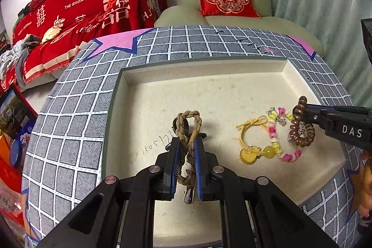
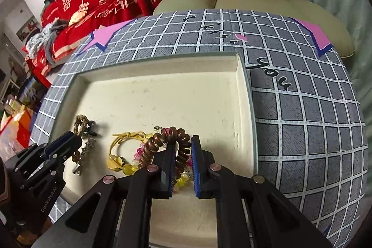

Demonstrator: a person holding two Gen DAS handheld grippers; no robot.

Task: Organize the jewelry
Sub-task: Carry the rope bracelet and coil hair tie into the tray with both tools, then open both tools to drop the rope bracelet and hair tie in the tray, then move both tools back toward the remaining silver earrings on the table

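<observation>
Nearest, the left gripper [image 1: 187, 150] pinches the braided rope band [image 1: 188, 129] between narrowed jaws, a metal clip [image 1: 188, 195] visible only in its own view. Beside it, the right gripper [image 2: 182, 164] clamps the brown coil tie [image 2: 162, 143] above the beaded bracelet [image 1: 282, 134] and yellow cord charm [image 1: 252, 143] in the cream tray [image 1: 209, 76].

The braided band [image 1: 187, 143] is rough, matt, tan cord, nipped between the left gripper [image 1: 187, 163] and its ribbed blue rubbery pads [image 1: 199, 169]. The coil hair tie [image 2: 162, 143] is glossy brown plastic. The bead bracelet [image 1: 277, 141] looks like shiny glass or plastic, pink and yellow. The tray [image 1: 209, 76] is matt cream, slightly stained, lying on a woven-look grey checked cloth [image 1: 69, 108]. Both grippers are matt black with smooth metal rivets [image 2: 215, 166].
</observation>
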